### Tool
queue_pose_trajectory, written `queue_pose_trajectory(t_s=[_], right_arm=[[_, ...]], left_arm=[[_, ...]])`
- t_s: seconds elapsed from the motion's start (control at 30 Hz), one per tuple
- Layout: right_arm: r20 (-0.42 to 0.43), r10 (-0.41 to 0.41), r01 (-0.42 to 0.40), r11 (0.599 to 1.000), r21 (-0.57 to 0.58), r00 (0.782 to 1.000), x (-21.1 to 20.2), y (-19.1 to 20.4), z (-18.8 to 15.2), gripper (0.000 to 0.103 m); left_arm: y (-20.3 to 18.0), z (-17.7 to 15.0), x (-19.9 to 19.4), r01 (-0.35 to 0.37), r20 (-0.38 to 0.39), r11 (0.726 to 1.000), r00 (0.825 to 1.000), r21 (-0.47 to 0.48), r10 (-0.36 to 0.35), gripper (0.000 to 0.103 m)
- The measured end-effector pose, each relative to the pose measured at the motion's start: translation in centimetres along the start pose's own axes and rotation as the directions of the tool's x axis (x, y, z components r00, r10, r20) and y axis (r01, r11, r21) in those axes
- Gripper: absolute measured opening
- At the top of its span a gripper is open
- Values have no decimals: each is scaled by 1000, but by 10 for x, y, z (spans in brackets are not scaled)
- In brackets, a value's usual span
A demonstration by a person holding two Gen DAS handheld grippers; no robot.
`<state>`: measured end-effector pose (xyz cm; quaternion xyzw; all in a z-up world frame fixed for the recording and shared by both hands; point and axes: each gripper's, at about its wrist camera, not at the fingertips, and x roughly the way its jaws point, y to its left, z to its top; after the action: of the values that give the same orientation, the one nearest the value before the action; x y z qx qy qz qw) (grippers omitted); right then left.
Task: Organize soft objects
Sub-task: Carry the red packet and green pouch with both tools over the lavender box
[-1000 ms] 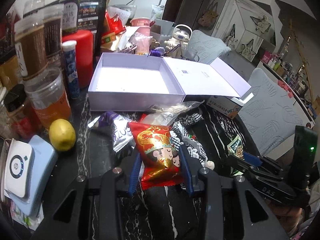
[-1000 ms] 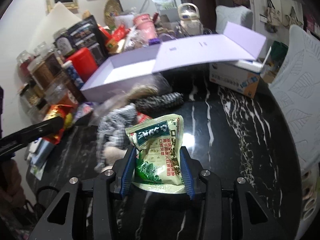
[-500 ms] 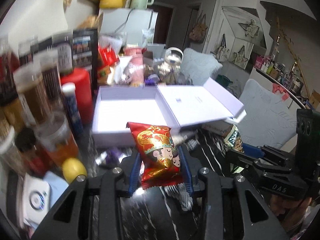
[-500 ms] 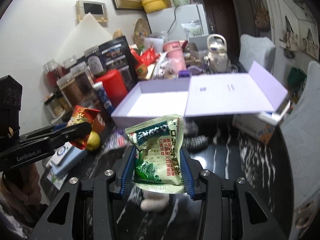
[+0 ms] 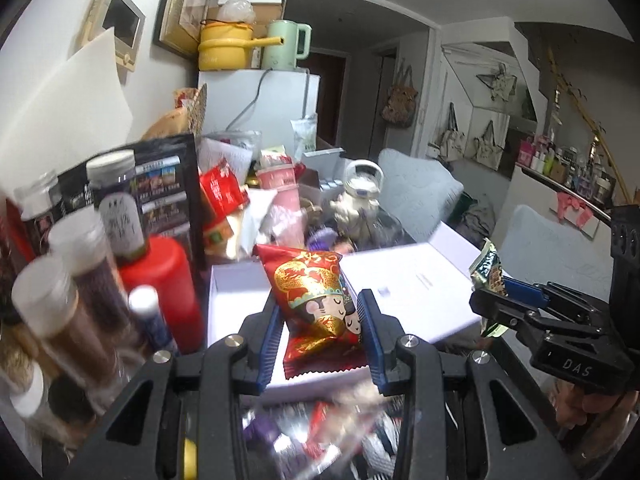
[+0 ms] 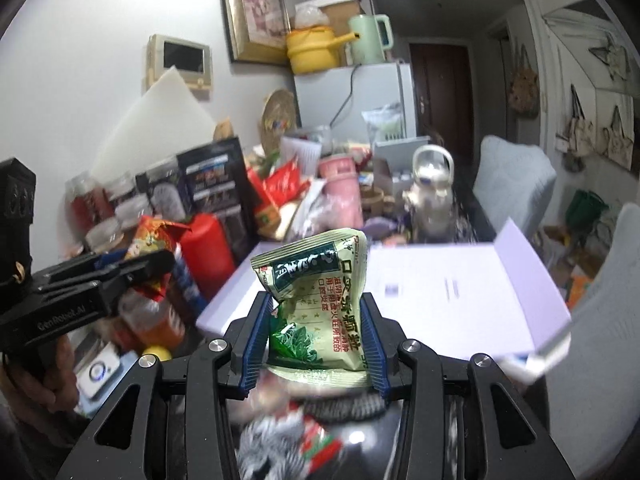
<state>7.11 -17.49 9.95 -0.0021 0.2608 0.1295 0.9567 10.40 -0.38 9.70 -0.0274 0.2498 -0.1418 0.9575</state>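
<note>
- Red snack packet (image 5: 316, 304) clamped in the left gripper (image 5: 320, 332), tilted down over the lavender box (image 5: 404, 288).
- Green pouch (image 6: 320, 304) pinched by the right gripper (image 6: 316, 344), angled down alike.

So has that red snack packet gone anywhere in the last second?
Yes. The red snack packet, clamped in the left gripper, has risen off the table clutter, now in front of the open lavender box.

1. You get soft, even indoor light in both views; the white wall (image 6: 100, 20) reads bright.
2. Fisheye distortion bends straight lines near the edges, and the corners go black.
3. Motion blur smears the clutter along the bottom of both views.
4. The lavender box (image 5: 404, 284) is pale and slightly washed out, its edges soft.
5. The doorway (image 6: 440, 92) sits dim.
</note>
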Motion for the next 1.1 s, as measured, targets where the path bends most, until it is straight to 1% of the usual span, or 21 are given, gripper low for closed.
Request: queue_pose_trajectory(t_s=[0.1,0.2,0.3,0.37,0.47,0.53,0.57,0.6,0.63,0.67,0.8,0.87,0.93,0.97,1.03,1.1], right_arm=[[37,13,-14,1000,6,999,12,-6,20,43],[61,29,-29,1000,-1,998,24,-8,36,43],[84,47,-46,999,-8,995,38,-10,53,43],[97,77,-77,997,-4,992,48,-11,65,43],[112,117,-117,993,0,987,65,-12,81,43],[110,121,-122,993,3,986,76,-12,87,44],[106,122,-123,992,1,987,83,-13,89,44],[102,124,-124,992,0,987,92,-13,92,44],[90,121,-122,993,-3,989,101,-14,93,44],[77,118,-118,993,-5,990,110,-15,93,44],[38,120,-122,992,36,992,142,-27,84,44],[-9,112,-112,992,50,994,159,-32,81,44],[-36,113,-111,993,48,993,173,-35,76,44],[-73,105,-101,993,58,992,184,-37,71,44],[-118,100,-94,994,58,988,199,-37,64,44],[-157,89,-83,996,44,984,210,-36,59,44]], left_arm=[[10,17,14,-23,44,999,999,-34,25,37],[18,31,30,-16,63,997,998,-70,20,37],[28,44,48,-22,84,992,996,-124,33,37],[34,52,61,-22,86,989,996,-149,35,37],[40,63,81,-35,74,988,996,-147,47,37],[44,66,94,-52,61,987,996,-150,62,37],[49,65,100,-52,59,984,996,-168,62,37],[53,65,108,-55,46,981,997,-188,65,36],[56,65,118,-63,18,979,998,-196,68,36],[58,64,125,-69,8,978,997,-197,72,37],[62,54,150,-119,-59,978,992,-173,110,36],[65,49,164,-160,-82,975,985,-153,149,37],[71,43,181,-211,-118,967,974,-141,195,37],[75,39,191,-218,-150,966,969,-140,197,37],[83,30,210,-214,-217,965,960,-153,178,37],[85,25,217,-218,-246,964,953,-151,176,36]])
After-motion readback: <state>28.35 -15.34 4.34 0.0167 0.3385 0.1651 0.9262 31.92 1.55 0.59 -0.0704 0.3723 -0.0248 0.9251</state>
